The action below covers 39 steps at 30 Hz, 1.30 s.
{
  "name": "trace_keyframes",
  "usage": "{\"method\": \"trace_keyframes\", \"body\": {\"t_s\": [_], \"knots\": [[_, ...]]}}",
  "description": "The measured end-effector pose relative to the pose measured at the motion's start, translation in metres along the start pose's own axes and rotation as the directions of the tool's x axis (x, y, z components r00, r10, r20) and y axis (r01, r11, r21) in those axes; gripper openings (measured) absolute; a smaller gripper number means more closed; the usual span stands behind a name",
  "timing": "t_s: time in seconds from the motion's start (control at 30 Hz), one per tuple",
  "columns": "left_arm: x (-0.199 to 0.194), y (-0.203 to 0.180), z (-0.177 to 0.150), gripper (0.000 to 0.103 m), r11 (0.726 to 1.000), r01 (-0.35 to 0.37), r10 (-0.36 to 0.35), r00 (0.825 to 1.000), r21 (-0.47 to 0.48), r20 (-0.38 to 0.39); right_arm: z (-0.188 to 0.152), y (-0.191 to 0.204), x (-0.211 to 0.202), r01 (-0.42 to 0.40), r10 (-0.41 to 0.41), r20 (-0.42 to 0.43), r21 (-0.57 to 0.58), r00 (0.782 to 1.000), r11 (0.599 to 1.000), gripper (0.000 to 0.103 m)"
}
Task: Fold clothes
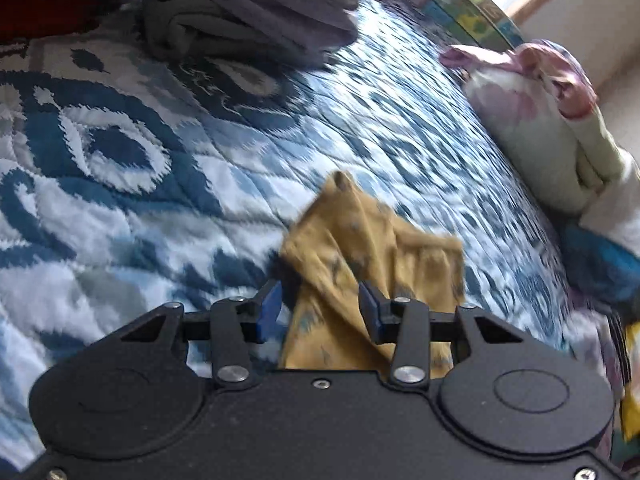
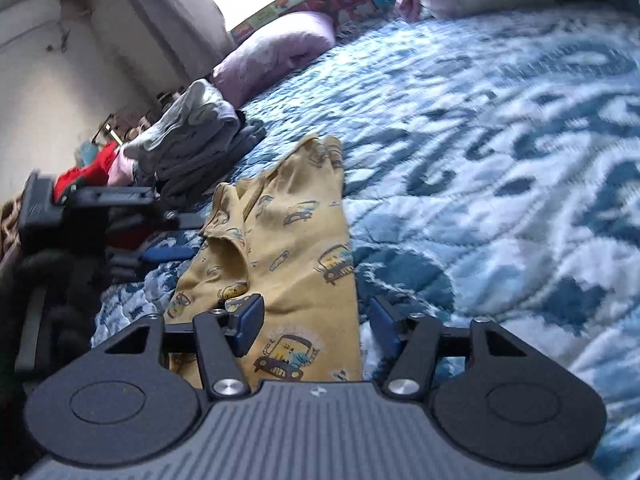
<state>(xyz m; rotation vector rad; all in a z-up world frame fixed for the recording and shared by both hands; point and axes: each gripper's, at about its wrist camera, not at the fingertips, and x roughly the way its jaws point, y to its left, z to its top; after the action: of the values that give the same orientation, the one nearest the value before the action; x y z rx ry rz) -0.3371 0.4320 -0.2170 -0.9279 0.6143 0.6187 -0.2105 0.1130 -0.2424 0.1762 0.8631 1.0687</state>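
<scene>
A small mustard-yellow garment with car prints lies on the blue and white quilt. My right gripper is open, its blue pads on either side of the garment's near part. My left gripper is open too, with bunched yellow cloth lying between and over its jaws. The left gripper also shows in the right wrist view at the garment's left edge, its blue pad flat on the quilt.
A stack of folded grey clothes sits at the quilt's far side, also in the right wrist view, with a red item beside it. A floral pillow and a pink pillow lie along the bed's edge.
</scene>
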Motion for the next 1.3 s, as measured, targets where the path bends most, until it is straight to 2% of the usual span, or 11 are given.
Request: {"method": "trace_keyframes", "body": {"t_s": [0.1, 0.17, 0.2, 0.3, 0.47, 0.6, 0.87, 0.97, 1.13, 1.3], "knots": [[0.005, -0.004, 0.004, 0.034, 1.000, 0.000, 0.000, 1.000, 0.005, 0.008, 0.000, 0.001, 0.009, -0.012, 0.011, -0.014, -0.017, 1.000, 1.000, 0.058], [0.008, -0.008, 0.004, 0.019, 1.000, -0.025, 0.024, 1.000, 0.020, 0.020, 0.000, 0.000, 0.016, -0.014, 0.013, -0.028, -0.014, 1.000, 1.000, 0.058], [0.008, -0.011, 0.005, 0.008, 0.998, -0.044, 0.043, 0.999, 0.033, 0.027, 0.000, 0.000, 0.017, -0.013, 0.013, -0.022, -0.015, 1.000, 1.000, 0.058], [0.001, -0.017, 0.004, 0.003, 0.993, -0.076, 0.071, 0.996, 0.085, 0.061, -0.001, 0.000, 0.020, -0.013, 0.013, -0.016, -0.023, 1.000, 1.000, 0.060], [-0.016, -0.022, 0.010, 0.001, 0.985, -0.076, 0.062, 0.994, 0.152, 0.093, -0.005, 0.009, 0.022, -0.004, 0.002, -0.014, -0.087, 1.000, 0.996, 0.069], [-0.036, -0.019, 0.019, 0.001, 0.974, -0.084, 0.061, 0.992, 0.211, 0.114, -0.007, 0.015, 0.021, 0.017, -0.018, -0.007, -0.113, 1.000, 0.993, 0.069], [-0.071, 0.019, 0.041, 0.001, 0.935, -0.188, 0.149, 0.978, 0.299, 0.148, -0.005, 0.008, 0.018, -0.001, 0.001, 0.009, -0.052, 1.000, 0.999, 0.069], [-0.081, 0.040, 0.046, 0.001, 0.916, -0.230, 0.189, 0.970, 0.330, 0.152, -0.006, 0.009, 0.018, 0.006, -0.005, 0.010, -0.060, 1.000, 0.998, 0.069], [-0.095, 0.069, 0.048, 0.001, 0.868, -0.310, 0.263, 0.949, 0.388, 0.171, -0.007, 0.011, 0.017, 0.012, -0.012, 0.012, -0.064, 1.000, 0.998, 0.069], [-0.114, 0.088, 0.045, 0.000, 0.833, -0.343, 0.270, 0.937, 0.435, 0.221, -0.007, 0.011, 0.017, 0.021, -0.020, 0.016, -0.064, 1.000, 0.998, 0.069]]}}
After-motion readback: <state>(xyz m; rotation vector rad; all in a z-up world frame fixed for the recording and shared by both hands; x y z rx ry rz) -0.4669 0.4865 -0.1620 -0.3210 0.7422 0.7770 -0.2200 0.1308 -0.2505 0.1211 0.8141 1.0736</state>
